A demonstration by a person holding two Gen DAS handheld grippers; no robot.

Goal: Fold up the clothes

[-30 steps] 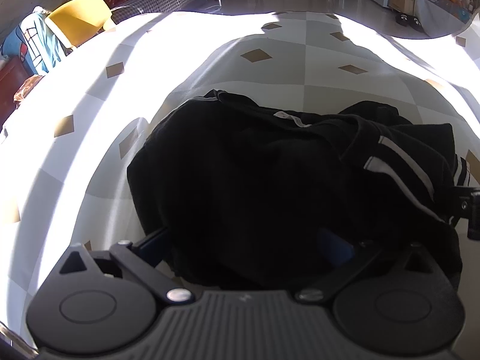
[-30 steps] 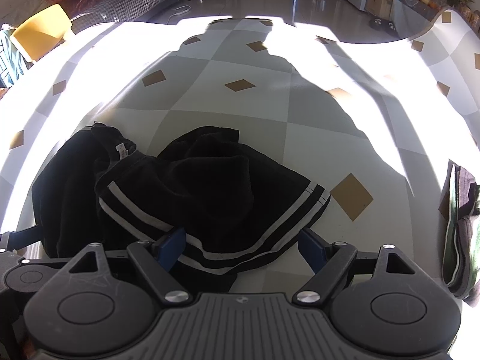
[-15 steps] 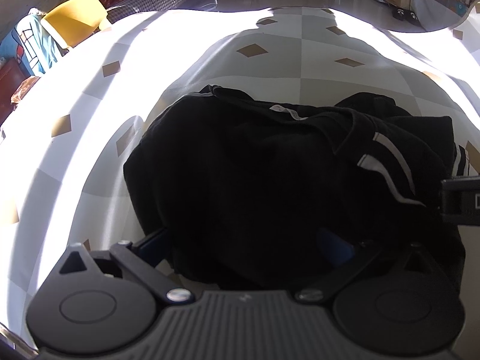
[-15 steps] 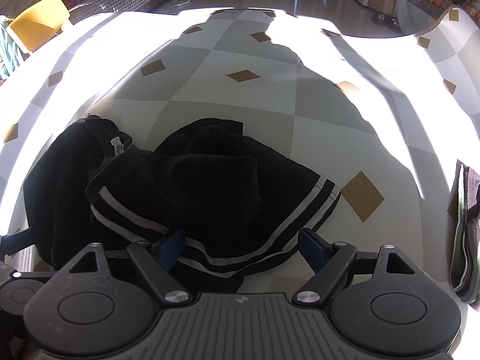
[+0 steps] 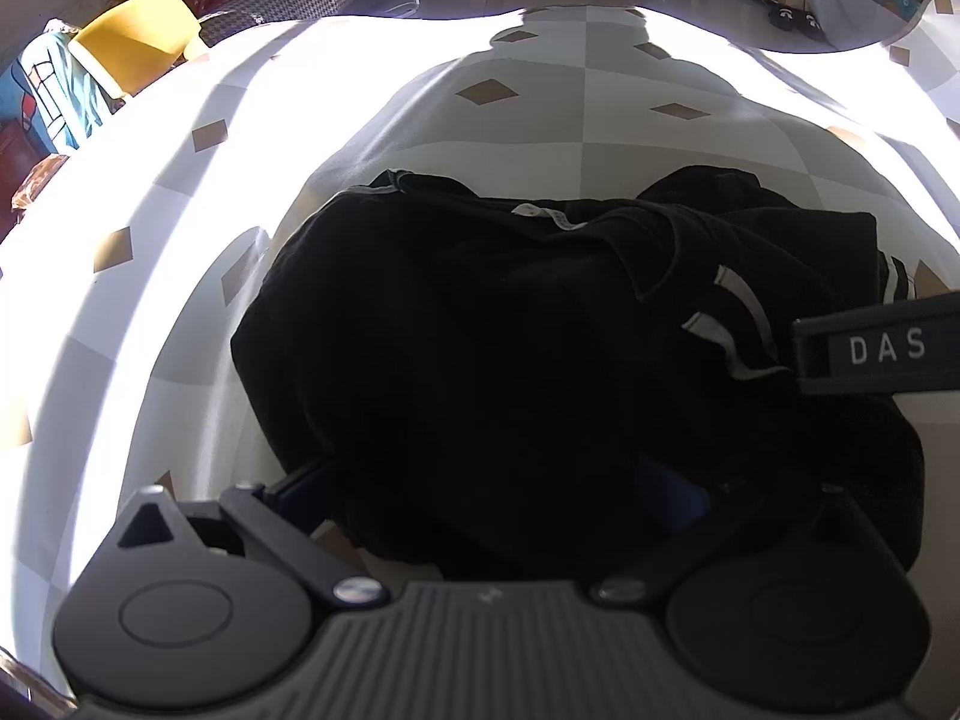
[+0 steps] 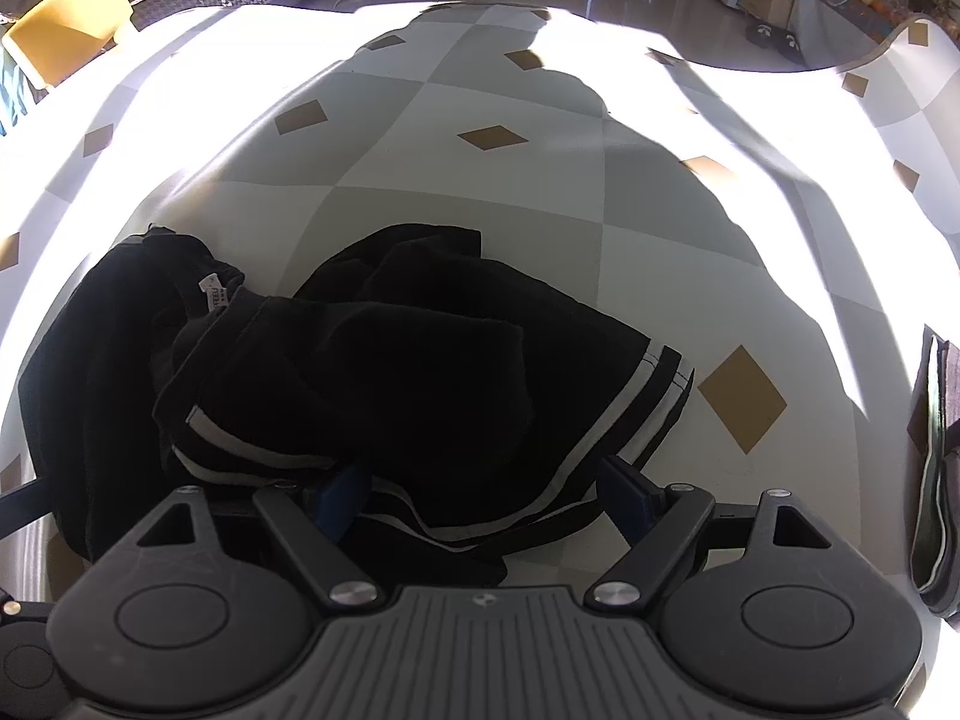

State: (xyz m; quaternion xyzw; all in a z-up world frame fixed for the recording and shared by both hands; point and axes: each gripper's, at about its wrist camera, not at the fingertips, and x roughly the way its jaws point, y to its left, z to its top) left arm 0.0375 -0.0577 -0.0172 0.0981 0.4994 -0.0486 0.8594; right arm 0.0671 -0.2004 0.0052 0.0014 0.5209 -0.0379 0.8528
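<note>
Both the left gripper (image 5: 492, 480) and right gripper (image 6: 486, 480) stand spread, unclenched, straddling the crumpled black garment (image 6: 372, 372), whose long axis runs crosswise, striped hem rightward.

Ahead of your grippers, hard sunlight burns the white-and-grey checked tablecloth (image 6: 750, 120) to pure glare. Between them, the crumpled black striped garment (image 5: 510, 360) sits in deep shadow, its folds nearly unreadable. Fisheye distortion bends every edge; focus is sharp.

Matt black cloth garment (image 6: 372, 372) w/ white stripes; smooth checked tablecloth (image 6: 456, 192).
</note>
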